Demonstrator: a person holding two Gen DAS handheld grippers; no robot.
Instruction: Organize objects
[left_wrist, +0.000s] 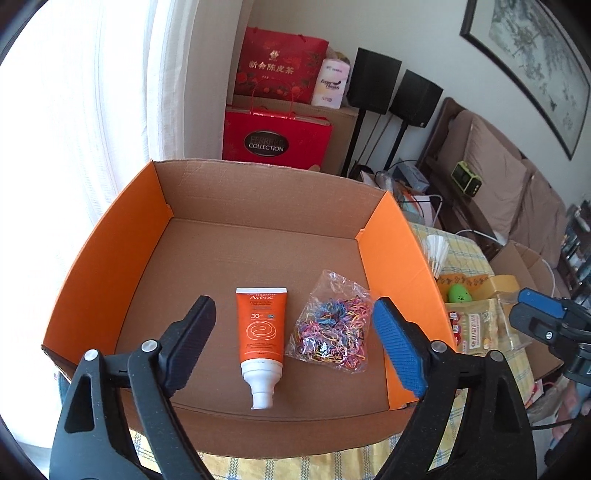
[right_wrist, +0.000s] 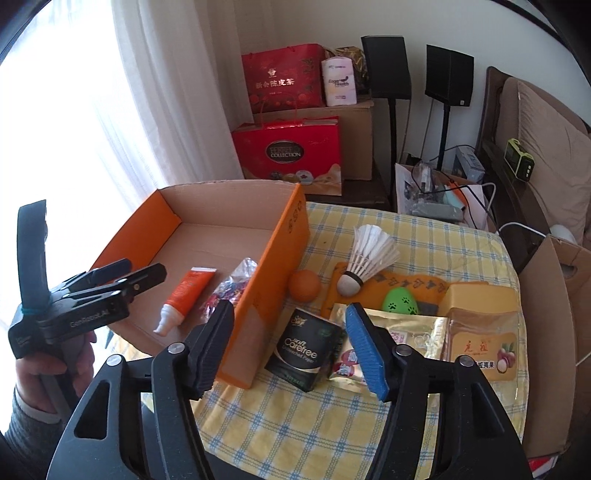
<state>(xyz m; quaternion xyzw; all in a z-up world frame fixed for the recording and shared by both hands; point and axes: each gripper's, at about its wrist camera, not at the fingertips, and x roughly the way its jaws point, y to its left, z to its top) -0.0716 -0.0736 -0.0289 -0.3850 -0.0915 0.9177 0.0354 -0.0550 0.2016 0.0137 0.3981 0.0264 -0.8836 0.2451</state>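
The left gripper (left_wrist: 293, 345) tilts down over the orange cardboard box (left_wrist: 96, 258), jaws wide, empty. The right gripper (right_wrist: 290, 345) angles down above the black tissue pack (right_wrist: 301, 350), spread, gripping nothing.

A matt cardboard box (left_wrist: 258, 206) is seen; inside it lie a glossy plastic tube (left_wrist: 260, 328) and a crinkled clear bag (left_wrist: 332, 321). Beside the box, checked cloth (right_wrist: 295, 417) covers the table.

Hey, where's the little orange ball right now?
In the right wrist view, the orange ball sits on the checked tablecloth, just outside the orange box, left of the shuttlecock.
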